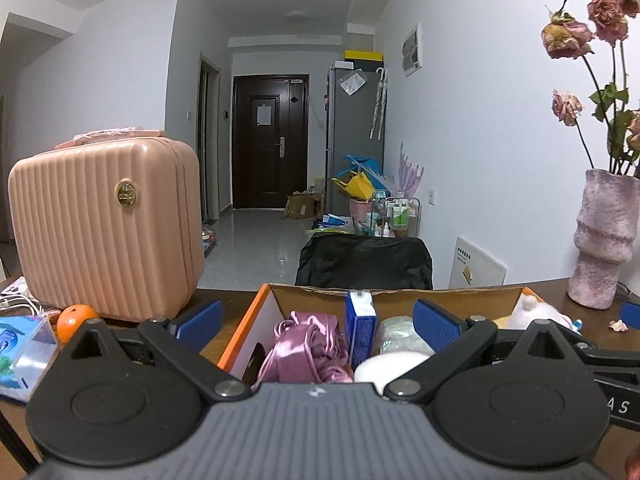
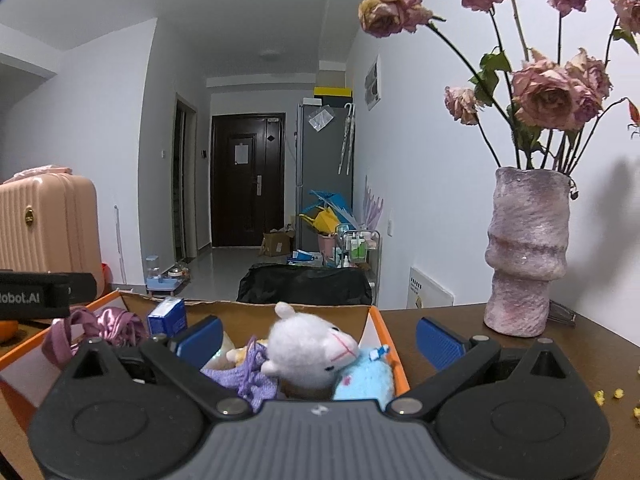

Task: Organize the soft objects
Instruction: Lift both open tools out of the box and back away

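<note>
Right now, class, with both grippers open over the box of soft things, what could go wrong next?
1. The right gripper works close to the vase of dried roses; a sideways swing might topple it.
2. The white plush sheep sits high in the orange box; a nudge may tip it out.

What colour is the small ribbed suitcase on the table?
The suitcase is pale pink, with a round gold badge; the left wrist view shows it best.

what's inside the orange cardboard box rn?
In the orange box: pink satin fabric, blue carton, white fluffy ball, white plush lamb, light blue plush, purple knit. Lower layers and the box floor are hidden by the grippers.
</note>
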Demonstrator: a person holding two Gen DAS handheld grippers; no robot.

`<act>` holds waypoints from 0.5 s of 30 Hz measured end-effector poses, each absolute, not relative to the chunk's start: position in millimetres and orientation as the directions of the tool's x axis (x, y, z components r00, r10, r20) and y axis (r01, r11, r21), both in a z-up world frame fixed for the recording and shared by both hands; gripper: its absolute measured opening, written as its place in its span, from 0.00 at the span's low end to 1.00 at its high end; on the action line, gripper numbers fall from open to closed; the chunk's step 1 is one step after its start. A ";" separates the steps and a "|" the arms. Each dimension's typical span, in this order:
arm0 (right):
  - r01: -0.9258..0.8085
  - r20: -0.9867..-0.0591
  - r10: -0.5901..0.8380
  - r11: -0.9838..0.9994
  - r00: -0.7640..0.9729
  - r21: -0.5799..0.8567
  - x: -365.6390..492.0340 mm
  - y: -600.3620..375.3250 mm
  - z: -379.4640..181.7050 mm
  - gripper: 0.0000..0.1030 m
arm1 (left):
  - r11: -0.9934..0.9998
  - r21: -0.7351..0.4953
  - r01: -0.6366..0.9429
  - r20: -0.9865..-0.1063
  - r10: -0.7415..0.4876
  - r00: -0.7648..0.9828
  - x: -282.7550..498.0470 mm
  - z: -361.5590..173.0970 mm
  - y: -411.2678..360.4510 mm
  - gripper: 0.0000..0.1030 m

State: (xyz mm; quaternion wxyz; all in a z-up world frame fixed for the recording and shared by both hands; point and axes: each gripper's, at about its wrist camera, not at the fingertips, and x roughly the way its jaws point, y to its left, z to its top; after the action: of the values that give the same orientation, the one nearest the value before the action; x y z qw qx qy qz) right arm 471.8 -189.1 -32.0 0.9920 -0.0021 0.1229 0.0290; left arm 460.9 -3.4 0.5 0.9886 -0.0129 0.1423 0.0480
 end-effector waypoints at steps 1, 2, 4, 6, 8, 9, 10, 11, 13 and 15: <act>-0.058 -0.243 0.057 0.998 0.968 0.004 468.2 -190.0 -31.7 1.00 | 0.995 -0.010 -0.098 -0.281 0.091 0.955 457.7 1.0 -3.9 1.00; -0.058 -0.242 0.058 0.998 0.969 0.005 464.5 -191.0 -31.3 1.00 | 0.995 -0.007 -0.099 -0.278 0.093 0.956 453.3 0.8 -4.2 1.00; -0.060 -0.243 0.059 0.998 0.968 0.006 456.9 -192.7 -30.7 1.00 | 0.995 -0.001 -0.098 -0.275 0.094 0.957 445.6 0.8 -4.2 1.00; -0.060 -0.244 0.059 0.998 0.968 0.005 449.5 -194.1 -30.2 1.00 | 0.995 0.009 -0.100 -0.273 0.099 0.957 436.7 0.5 -5.3 1.00; -0.060 -0.245 0.060 0.998 0.968 0.005 441.0 -195.6 -30.0 1.00 | 0.995 0.013 -0.099 -0.273 0.099 0.957 428.8 0.2 -5.6 1.00; -0.061 -0.245 0.060 0.998 0.968 0.006 436.0 -195.9 -29.6 1.00 | 0.995 0.013 -0.097 -0.274 0.097 0.957 424.0 -0.1 -4.6 1.00; -0.061 -0.245 0.061 0.998 0.968 0.006 431.3 -196.3 -29.4 1.00 | 0.995 0.014 -0.094 -0.274 0.094 0.957 419.7 -0.2 -4.5 1.00; -0.062 -0.245 0.062 0.998 0.968 0.006 426.2 -196.9 -29.5 1.00 | 0.996 0.016 -0.092 -0.274 0.093 0.957 414.5 -0.3 -4.8 1.00; -0.064 -0.246 0.063 0.998 0.967 0.007 416.8 -199.2 -28.8 1.00 | 0.996 0.019 -0.087 -0.273 0.088 0.958 403.8 -1.4 -3.9 1.00; -0.065 -0.247 0.065 0.998 0.967 0.006 407.5 -200.8 -28.4 1.00 | 0.997 0.019 -0.081 -0.272 0.083 0.959 393.5 -0.9 -3.6 1.00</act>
State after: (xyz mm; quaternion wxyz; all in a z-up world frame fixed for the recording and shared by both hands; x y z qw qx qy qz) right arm 407.5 -200.8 -28.4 0.9917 -0.0009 0.1243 0.0327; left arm 393.5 -3.6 -0.9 0.9896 0.0041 0.1378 0.0414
